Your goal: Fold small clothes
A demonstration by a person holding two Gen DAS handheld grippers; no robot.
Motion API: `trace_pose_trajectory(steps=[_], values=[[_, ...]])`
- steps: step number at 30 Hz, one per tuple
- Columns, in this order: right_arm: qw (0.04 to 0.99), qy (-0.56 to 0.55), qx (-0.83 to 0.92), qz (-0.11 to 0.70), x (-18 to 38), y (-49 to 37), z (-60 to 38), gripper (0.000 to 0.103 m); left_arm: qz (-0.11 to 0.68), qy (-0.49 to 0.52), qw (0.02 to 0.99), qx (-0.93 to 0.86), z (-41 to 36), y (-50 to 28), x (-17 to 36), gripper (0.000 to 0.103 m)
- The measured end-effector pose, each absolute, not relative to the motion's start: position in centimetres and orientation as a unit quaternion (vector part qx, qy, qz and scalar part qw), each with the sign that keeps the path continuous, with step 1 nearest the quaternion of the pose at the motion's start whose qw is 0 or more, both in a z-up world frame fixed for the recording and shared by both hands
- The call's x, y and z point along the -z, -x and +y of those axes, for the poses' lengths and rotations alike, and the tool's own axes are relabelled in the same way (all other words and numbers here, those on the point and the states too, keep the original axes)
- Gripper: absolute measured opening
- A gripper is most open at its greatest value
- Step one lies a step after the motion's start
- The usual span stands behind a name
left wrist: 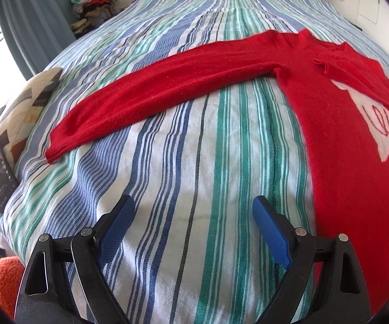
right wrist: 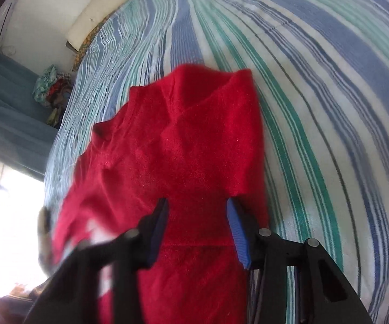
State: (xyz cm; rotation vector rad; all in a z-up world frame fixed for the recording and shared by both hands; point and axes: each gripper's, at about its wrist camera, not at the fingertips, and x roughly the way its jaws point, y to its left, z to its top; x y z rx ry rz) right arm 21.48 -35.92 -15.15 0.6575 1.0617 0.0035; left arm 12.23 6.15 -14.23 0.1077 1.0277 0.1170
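While its sleeve [left wrist: 151, 91] stretches leftward, the sweater [left wrist: 343, 124] seemingly lies flat.

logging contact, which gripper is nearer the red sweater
Right. The right gripper has its jaws open right over the red sweater; the left gripper hangs over bare striped bedspread beside it.

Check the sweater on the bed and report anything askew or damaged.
No damage shows. The red sweater lies unevenly: one sleeve stretches flat across the striped bedspread, while the other side is already folded over the body, bunched and wrinkled there.
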Motion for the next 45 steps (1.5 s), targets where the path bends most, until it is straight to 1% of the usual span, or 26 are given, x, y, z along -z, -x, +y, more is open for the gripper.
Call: trace_pose_trajectory(steps=[2, 5, 7, 11, 17, 19, 23, 27, 32, 45], values=[[0.835, -0.266, -0.001, 0.482, 12.7, -20.1, -35.6, 0.06, 0.495, -0.042, 0.866, -0.054, 6.4, -12.3, 14.3, 0.092], [0.862, -0.205, 0.0, 0.464, 9.8, -16.5, -35.2, 0.064, 0.502, -0.027, 0.863, -0.053, 6.7, -12.4, 14.5, 0.093], [0.874, -0.173, 0.008, 0.454, 8.9, -13.9, -34.8, 0.068, 0.505, -0.018, 0.861, -0.053, 7.0, -12.4, 14.6, 0.095], [0.89, -0.142, 0.037, 0.431, 8.8, -7.7, -34.1, 0.072, 0.511, -0.008, 0.858, -0.057, 7.4, -12.4, 15.0, 0.097], [0.898, -0.133, 0.106, 0.406, 10.8, -0.2, -34.1, 0.072, 0.508, -0.017, 0.858, -0.068, 7.2, -12.4, 15.5, 0.101], [0.899, -0.135, 0.115, 0.401, 10.6, 0.4, -34.1, 0.072, 0.508, -0.015, 0.858, -0.071, 7.3, -12.4, 15.6, 0.102], [0.908, -0.118, 0.125, 0.382, 10.0, 0.3, -33.9, 0.079, 0.51, -0.012, 0.857, -0.07, 7.4, -12.4, 15.9, 0.102], [0.895, -0.105, 0.139, 0.411, 11.5, -0.5, -33.6, 0.079, 0.51, -0.012, 0.857, -0.07, 7.4, -12.4, 15.9, 0.102], [0.89, -0.104, 0.139, 0.421, 12.4, -0.7, -33.5, 0.079, 0.51, -0.015, 0.857, -0.071, 7.3, -12.5, 15.9, 0.102], [0.864, -0.152, 0.16, 0.453, 14.5, -0.7, -35.6, 0.079, 0.507, -0.019, 0.859, -0.074, 7.1, -12.4, 16.1, 0.103]])
